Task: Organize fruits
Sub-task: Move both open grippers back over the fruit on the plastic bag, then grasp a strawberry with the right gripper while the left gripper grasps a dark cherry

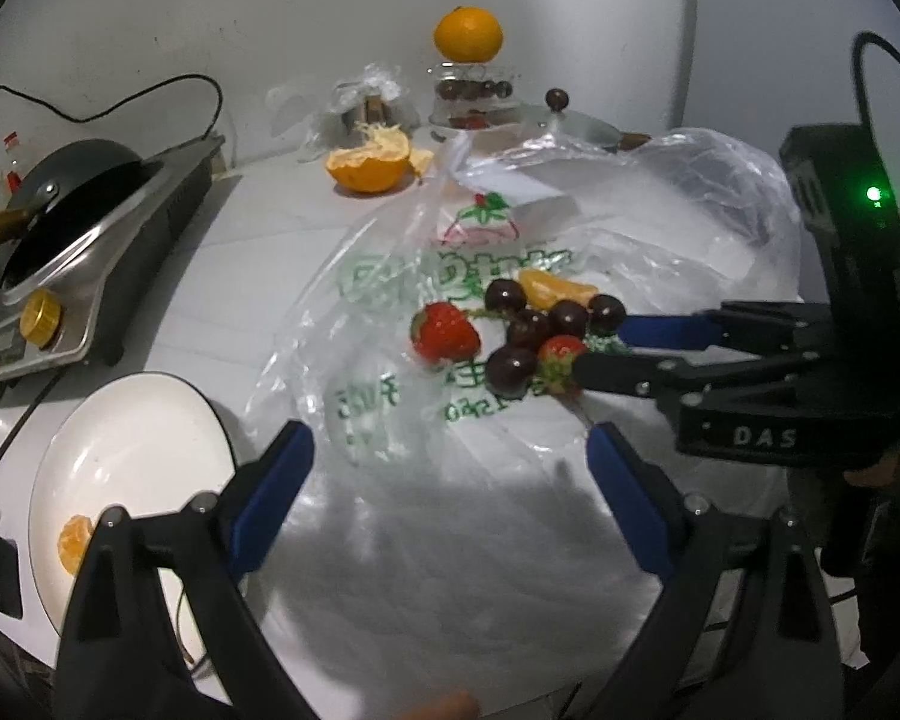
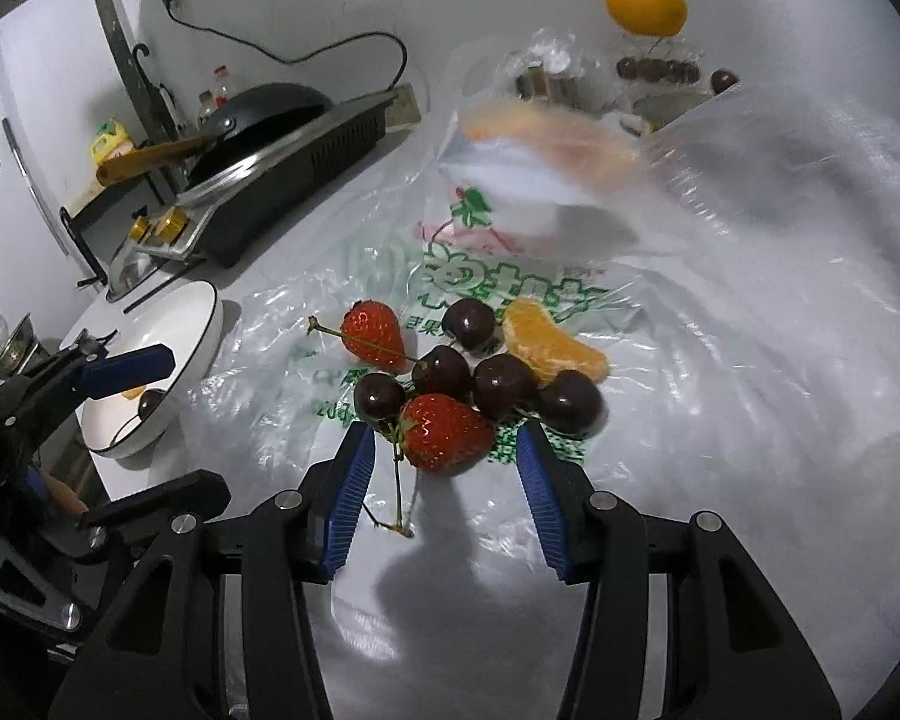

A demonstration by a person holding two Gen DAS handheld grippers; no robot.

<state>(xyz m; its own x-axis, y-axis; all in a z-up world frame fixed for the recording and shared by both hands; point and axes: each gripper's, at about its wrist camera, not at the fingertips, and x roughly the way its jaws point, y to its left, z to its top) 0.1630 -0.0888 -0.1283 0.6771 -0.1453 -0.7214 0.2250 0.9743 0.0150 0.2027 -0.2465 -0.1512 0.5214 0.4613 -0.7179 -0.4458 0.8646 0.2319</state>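
A pile of fruit lies on a clear printed plastic bag (image 2: 390,276): two strawberries (image 2: 447,432) (image 2: 373,333), several dark cherries (image 2: 504,387) and an orange segment (image 2: 549,342). My right gripper (image 2: 444,450) is open, its blue pads on either side of the near strawberry, which also shows in the left wrist view (image 1: 561,354). My left gripper (image 1: 450,450) is open and empty above the bag, in front of the pile. A white plate (image 1: 120,438) at the left holds an orange segment (image 1: 75,543); the right wrist view also shows a cherry (image 2: 150,402) on it.
A stove with a black pan (image 1: 72,192) stands at the left. At the back are a peeled orange half (image 1: 369,165), a whole orange (image 1: 468,33) on a glass jar of cherries (image 1: 474,90), a crumpled bag and a pot lid (image 1: 570,120).
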